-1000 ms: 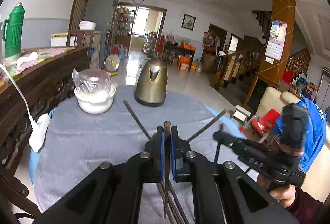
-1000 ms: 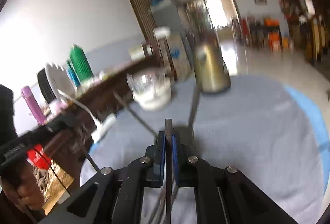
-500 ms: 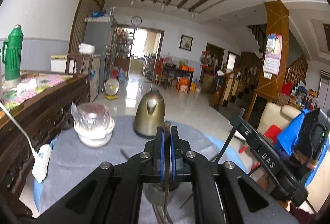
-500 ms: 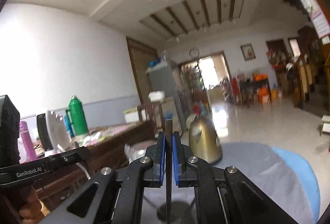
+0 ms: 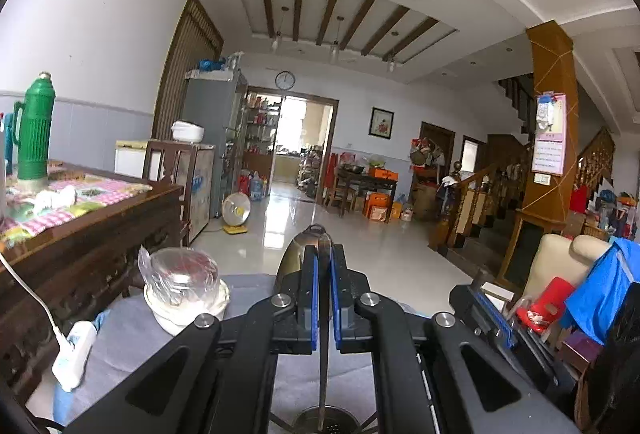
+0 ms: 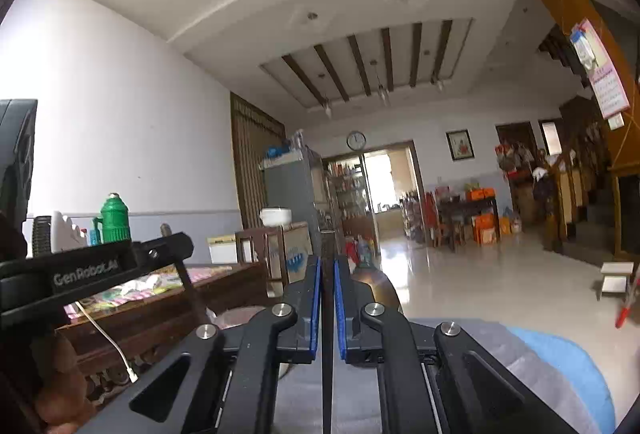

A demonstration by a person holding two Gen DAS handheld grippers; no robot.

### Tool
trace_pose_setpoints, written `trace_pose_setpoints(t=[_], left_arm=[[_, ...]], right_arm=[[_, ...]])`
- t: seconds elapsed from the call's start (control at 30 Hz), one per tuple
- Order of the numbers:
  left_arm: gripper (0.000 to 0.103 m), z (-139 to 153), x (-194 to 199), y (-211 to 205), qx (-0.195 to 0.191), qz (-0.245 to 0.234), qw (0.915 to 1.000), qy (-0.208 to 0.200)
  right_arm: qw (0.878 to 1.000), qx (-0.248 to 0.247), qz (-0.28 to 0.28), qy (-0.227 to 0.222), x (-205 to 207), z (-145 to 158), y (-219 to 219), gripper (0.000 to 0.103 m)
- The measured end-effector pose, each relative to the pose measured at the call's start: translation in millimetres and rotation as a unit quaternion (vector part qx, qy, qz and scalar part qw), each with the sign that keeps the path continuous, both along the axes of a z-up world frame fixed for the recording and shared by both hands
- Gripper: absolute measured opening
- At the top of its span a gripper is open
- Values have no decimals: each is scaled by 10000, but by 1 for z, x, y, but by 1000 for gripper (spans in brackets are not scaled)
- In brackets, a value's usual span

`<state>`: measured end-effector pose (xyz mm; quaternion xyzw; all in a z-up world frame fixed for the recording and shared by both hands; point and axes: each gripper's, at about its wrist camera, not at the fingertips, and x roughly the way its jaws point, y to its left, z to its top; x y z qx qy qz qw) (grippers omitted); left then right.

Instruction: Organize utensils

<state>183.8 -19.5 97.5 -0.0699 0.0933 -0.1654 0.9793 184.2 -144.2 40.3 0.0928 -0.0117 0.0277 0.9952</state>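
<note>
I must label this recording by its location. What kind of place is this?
Most likely the large open hall of a family home: a staircase with wooden railings, a wall clock above the doorway, and a cloth-covered table with a kettle and covered bowl.

We saw a large room beyond the grey tablecloth (image 5: 132,330). A white bowl covered in clear plastic wrap (image 5: 182,294) stood on that cloth, with a brass-coloured kettle (image 5: 294,258) just beside it to the right. A white power strip (image 5: 74,354) hung on its cord at the cloth's left edge. On the dark wooden sideboard (image 5: 84,250) stood a green thermos (image 5: 35,130) on a checked cover. Farther back we noticed a round wall clock (image 5: 285,80) above the doorway, a small floor fan (image 5: 237,209) on the shiny tiles, and a wall calendar (image 5: 549,134) on the orange pillar. A blue garment (image 5: 604,286) lay over a cream chair.
</note>
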Motion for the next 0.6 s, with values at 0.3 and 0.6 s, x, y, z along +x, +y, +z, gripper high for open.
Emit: trace_pose_setpoints(t=[0.3,0.6], left_arm=[[6,-45,33,-6,-1,139,9984,554],[7,-57,23,-8,418,145,9970,633]], right_arm=[[9987,76,76,503,15,-25,-8,7],[9951,263,247,924,11,-44,-23,9]])
